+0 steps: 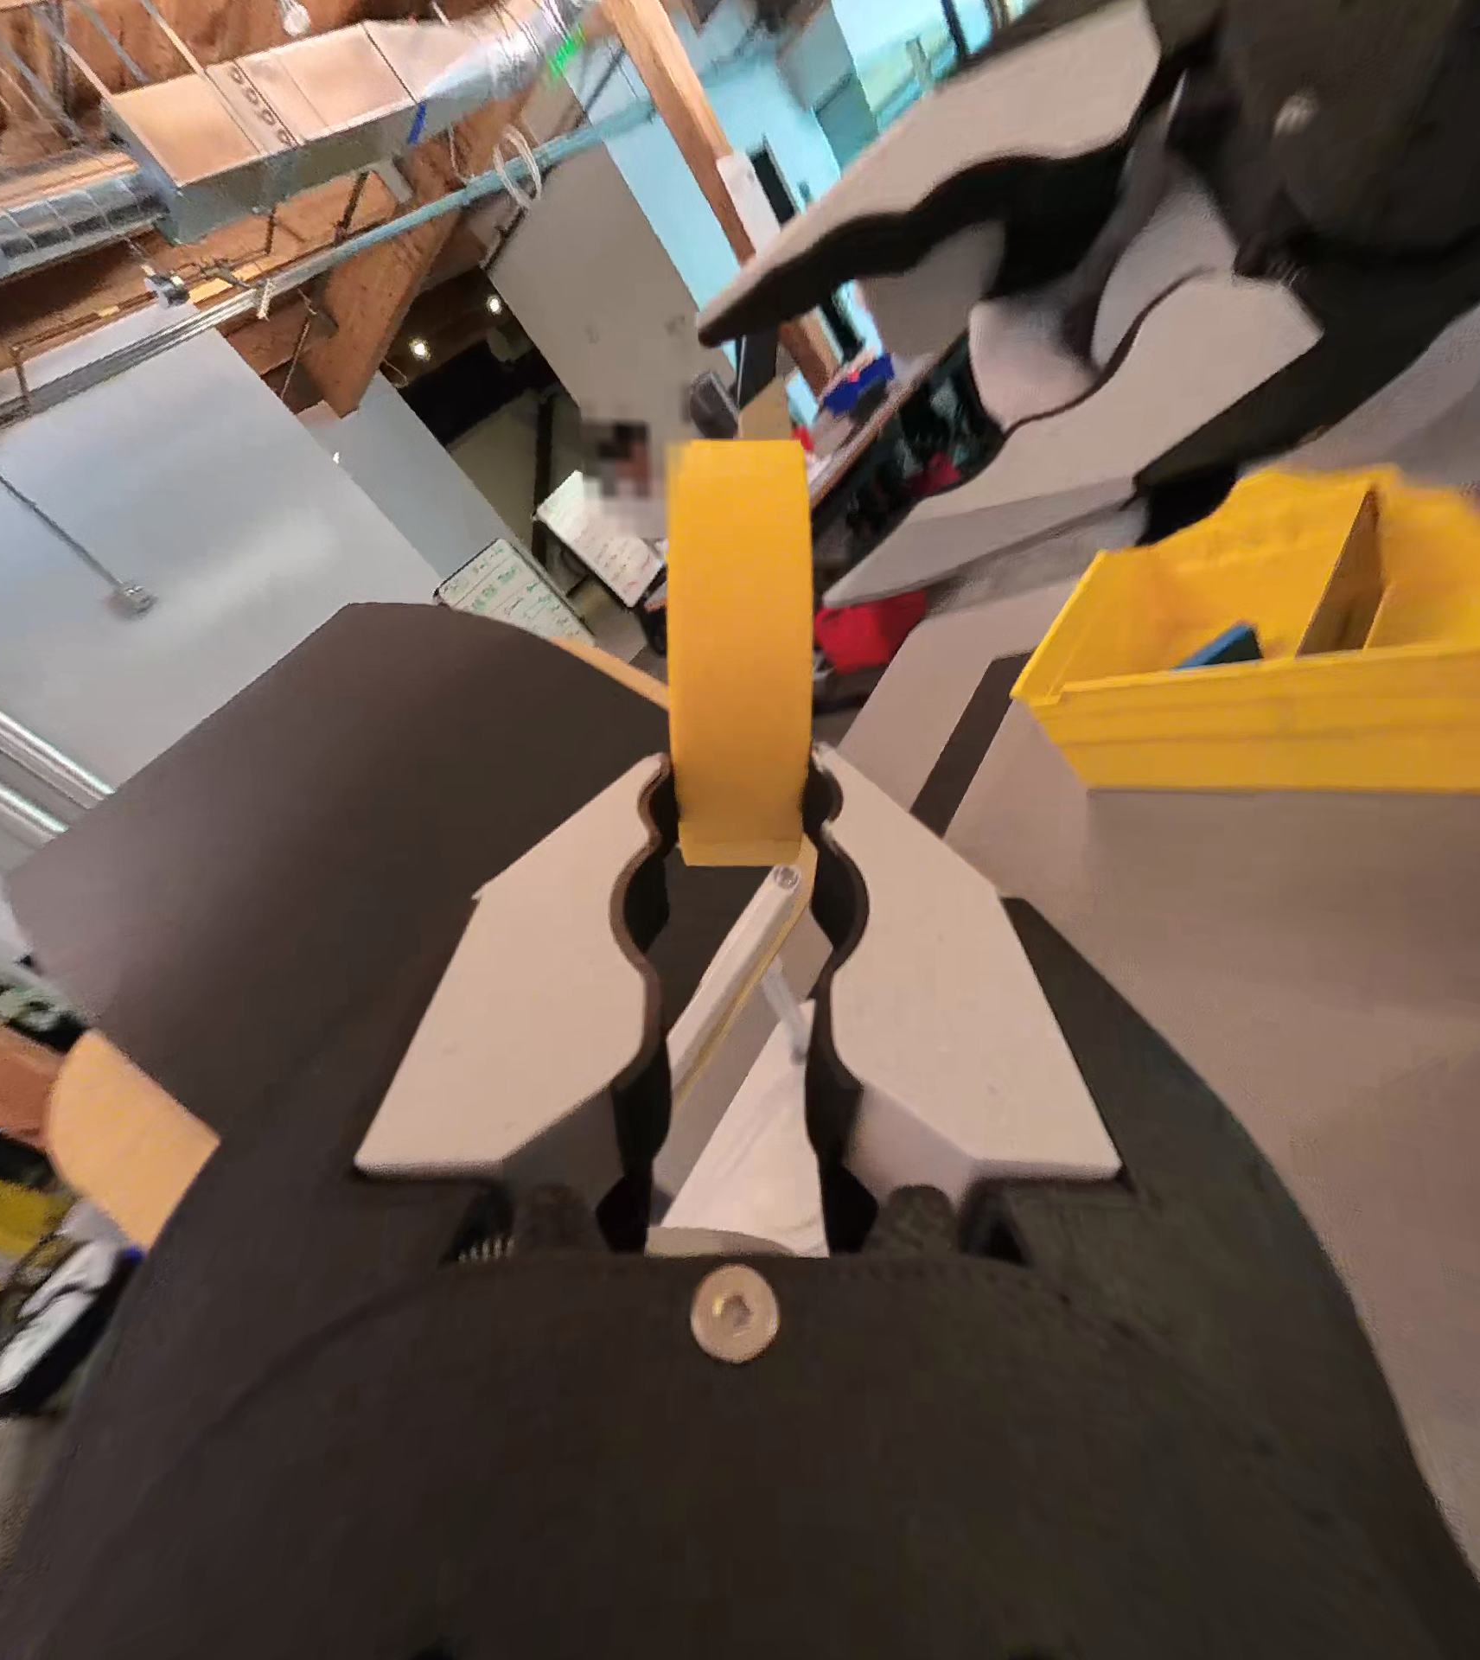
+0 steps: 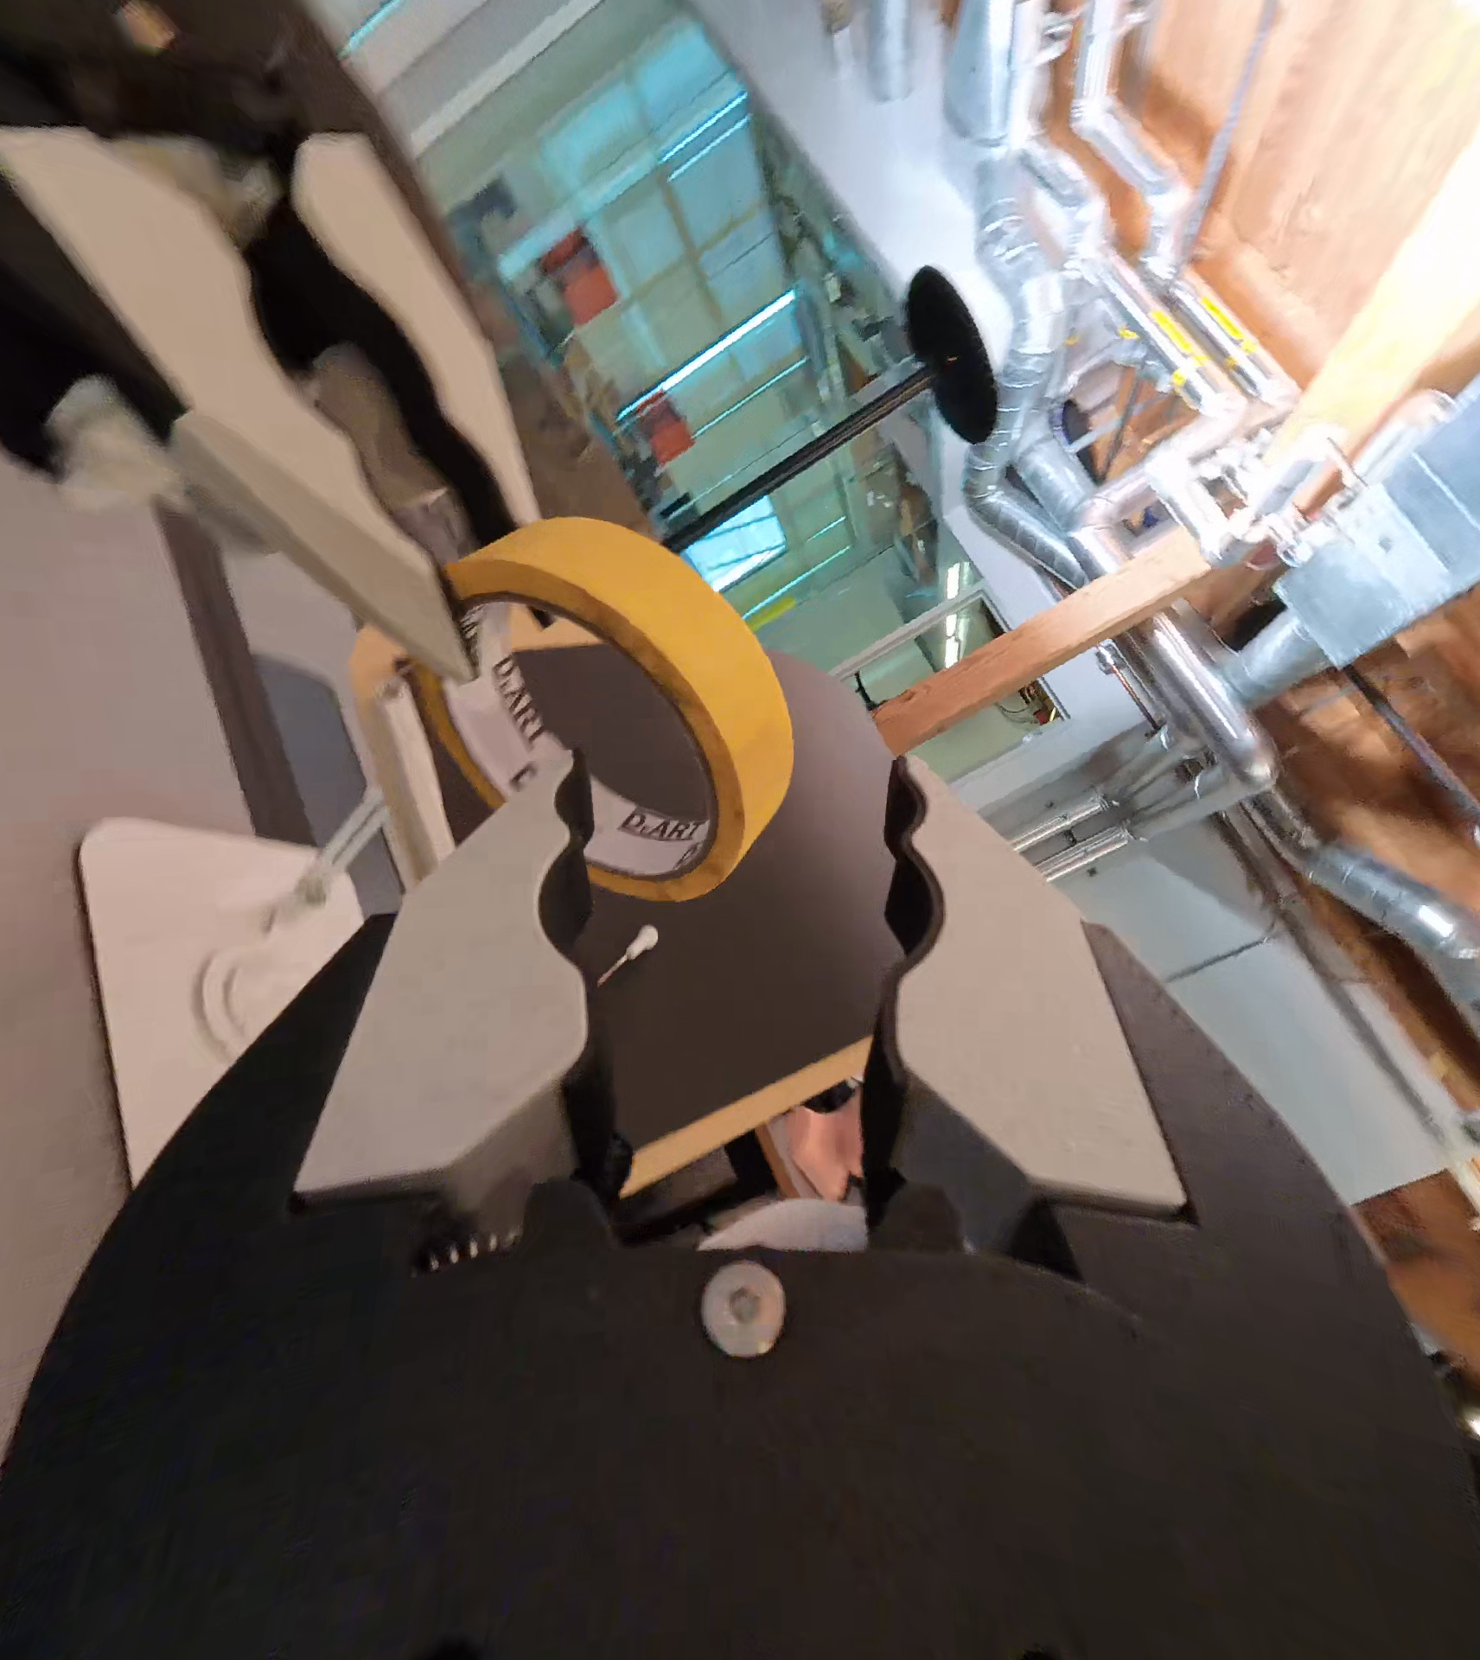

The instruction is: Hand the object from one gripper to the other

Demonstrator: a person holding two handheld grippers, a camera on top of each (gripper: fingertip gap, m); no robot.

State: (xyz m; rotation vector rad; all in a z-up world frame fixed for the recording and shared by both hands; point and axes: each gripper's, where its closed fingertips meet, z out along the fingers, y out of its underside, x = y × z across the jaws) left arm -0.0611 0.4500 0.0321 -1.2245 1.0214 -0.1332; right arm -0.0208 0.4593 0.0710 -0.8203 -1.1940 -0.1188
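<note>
Tape, a yellow roll (image 1: 738, 647), stands edge-on between the tips of the left gripper's (image 1: 741, 799) fingers (image 1: 539, 979), which pinch its two flat sides near the lower rim, so that most of the ring rises clear beyond the fingertips. Beyond and to the right of those fingers, the right gripper (image 1: 808, 449) reaches in from the upper right corner with its fingers spread wide, one above the roll's top and one level with its right side; neither is seen touching the tape there. Farther right of the left fingers, a yellow bin (image 1: 1311, 710) with a divider sits on a grey table (image 1: 1257, 988).

In the right wrist view, the left gripper (image 2: 462, 629) comes in from the upper left and clamps the roll (image 2: 700, 665) at its left rim. The ring hangs just past the right gripper's (image 2: 736, 781) fingertips, its lower arc beside the left-hand finger (image 2: 467, 970) and partly covered by it, with the right-hand finger well apart from it. Whether that left-hand finger touches the tape cannot be told.
</note>
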